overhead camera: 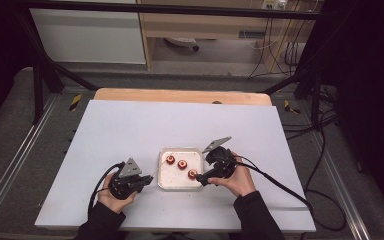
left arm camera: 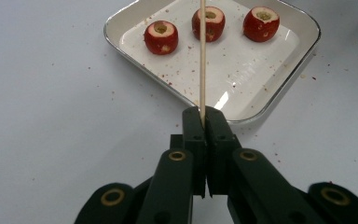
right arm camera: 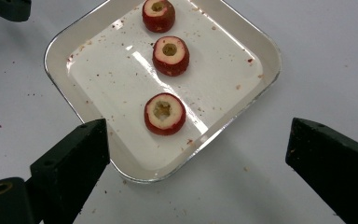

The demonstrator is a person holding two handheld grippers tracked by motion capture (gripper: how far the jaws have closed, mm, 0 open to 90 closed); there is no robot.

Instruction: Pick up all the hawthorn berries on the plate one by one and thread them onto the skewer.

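Three cored red fruit pieces (right arm camera: pixel 164 114) sit in a diagonal row in the white square tray (overhead camera: pixel 163 181) at frame centre. The left gripper (left arm camera: pixel 203 122) clamps a thin wooden skewer (left arm camera: pixel 202 56). The right gripper (right arm camera: pixel 196 140) hovers with jaws spread wide. No legible writing.

The white bench (overhead camera: pixel 130 130) has a wooden edge (overhead camera: pixel 180 95) at the back. Tiny red crumbs (left arm camera: pixel 112 93) dot its top. Black cables (overhead camera: pixel 325 150) lie on the grey floor (overhead camera: pixel 10 130). Far back stands a white cupboard (overhead camera: pixel 90 35), and beside it maybe a wheel (overhead camera: pixel 182 44).
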